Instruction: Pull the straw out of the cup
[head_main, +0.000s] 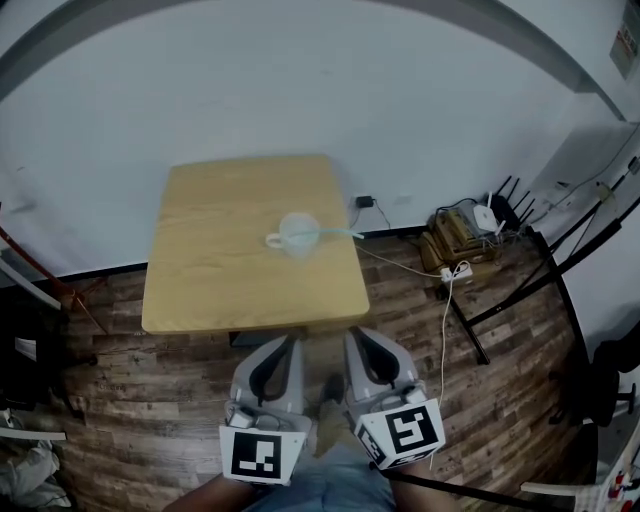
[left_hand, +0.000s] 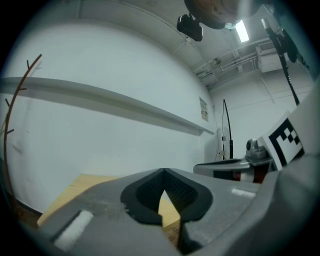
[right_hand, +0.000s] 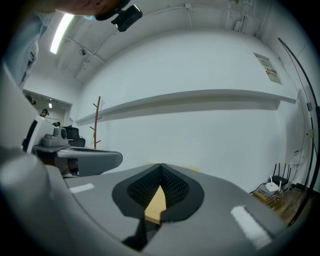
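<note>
A pale translucent cup (head_main: 296, 233) with a handle stands near the middle of the wooden table (head_main: 200, 290). A light blue straw (head_main: 338, 234) sticks out of it, leaning to the right. Both grippers hang side by side below the table's near edge, well short of the cup. My left gripper (head_main: 290, 342) has its jaw tips together with nothing between them, and so does my right gripper (head_main: 356, 336). The left gripper view shows its shut tips (left_hand: 164, 171) over a strip of tabletop; the right gripper view shows the same (right_hand: 160, 165). Neither gripper view shows the cup.
The table stands against a white wall on a wood plank floor (head_main: 150, 410). Cables, a power strip (head_main: 456, 271) and a router (head_main: 487, 216) on boxes lie at the right, beside black metal legs (head_main: 520, 290). Clutter sits at the far left.
</note>
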